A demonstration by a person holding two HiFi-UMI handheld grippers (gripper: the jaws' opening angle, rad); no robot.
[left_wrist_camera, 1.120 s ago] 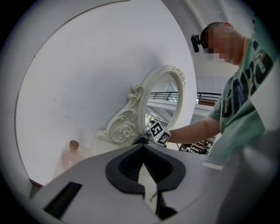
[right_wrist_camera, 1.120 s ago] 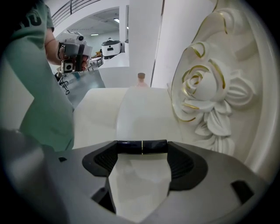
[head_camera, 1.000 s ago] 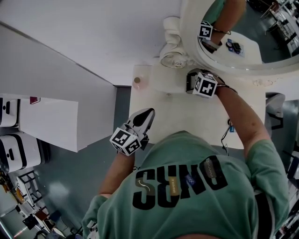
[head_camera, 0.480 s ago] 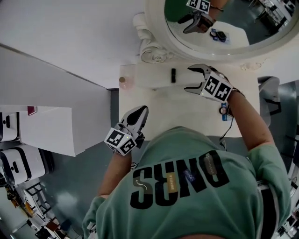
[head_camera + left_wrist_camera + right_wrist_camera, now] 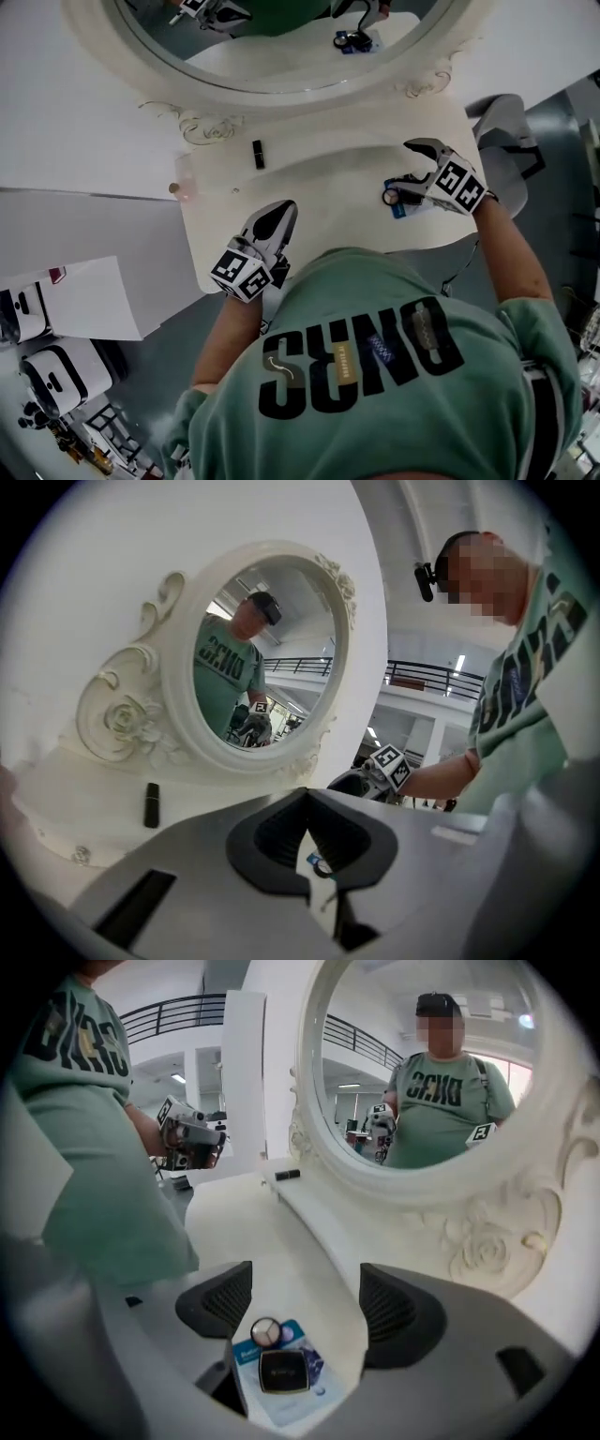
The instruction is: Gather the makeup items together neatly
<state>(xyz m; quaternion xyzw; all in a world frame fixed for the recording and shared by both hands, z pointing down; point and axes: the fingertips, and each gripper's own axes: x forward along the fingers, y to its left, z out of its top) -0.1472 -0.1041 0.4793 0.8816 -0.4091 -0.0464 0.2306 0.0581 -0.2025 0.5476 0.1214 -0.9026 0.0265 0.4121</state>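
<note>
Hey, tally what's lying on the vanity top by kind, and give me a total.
Black tube: 1
Round compact: 1
Square black compact: 1
Blue packet: 1
Pale pink container: 1
Total: 5

Green T-shirt [image 5: 394,422], black lettering [image 5: 366,358], grey left tongs [image 5: 283,207] and right tongs [image 5: 405,167] — ribbed black pads [image 5: 398,1312], marker cubes [image 5: 241,273]

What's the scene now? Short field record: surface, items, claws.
surface: white dressing table, oval mirror behind
lipstick tube: black, alone near mirror base
blue packet: near right table edge, black compact on it, round palette at its edge
left claw: shut, empty
right claw: open, above the packet, gripping nothing
</note>
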